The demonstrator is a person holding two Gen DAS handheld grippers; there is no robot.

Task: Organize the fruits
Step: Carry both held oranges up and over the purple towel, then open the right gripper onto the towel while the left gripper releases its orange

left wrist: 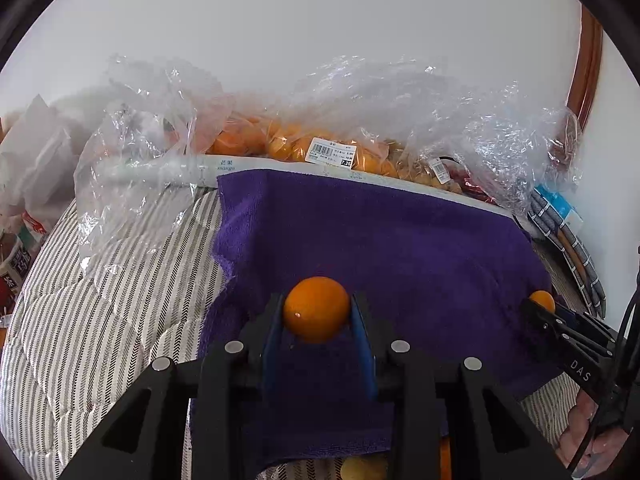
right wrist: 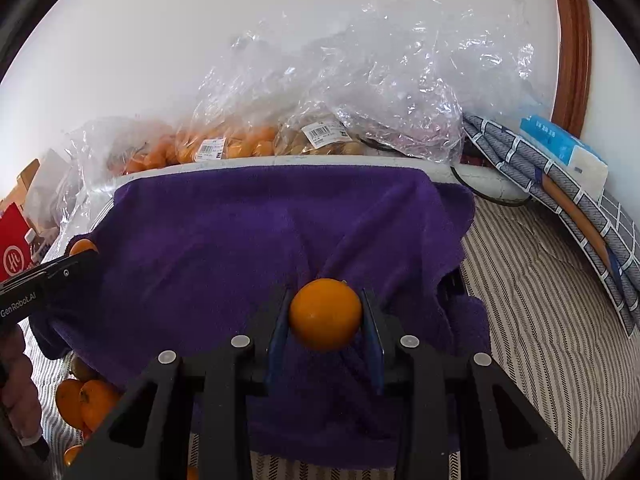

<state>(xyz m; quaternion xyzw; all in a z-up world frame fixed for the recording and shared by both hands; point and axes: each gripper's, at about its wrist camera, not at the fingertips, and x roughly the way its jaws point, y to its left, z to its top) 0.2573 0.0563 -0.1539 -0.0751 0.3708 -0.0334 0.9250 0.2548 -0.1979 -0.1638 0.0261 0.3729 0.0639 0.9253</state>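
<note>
The left hand-held gripper [left wrist: 317, 310] is clamping an orange [left wrist: 316, 309] at the lower centre of the left wrist view, its blue pads pressing both sides. The right hand-held gripper [right wrist: 325, 314] is gripping a second orange [right wrist: 325, 314] the same way. Both fruits are hanging over a purple towel [left wrist: 380, 236] that is lying bare across the middle of each frame. Behind it, along the upper centre, clear plastic bags [left wrist: 304, 144] are holding many more oranges, and loose oranges [right wrist: 86, 400] are lying at the lower left of the right wrist view. The sorting is looking barely begun: nothing is resting on the towel yet, and most fruit is waiting.
</note>
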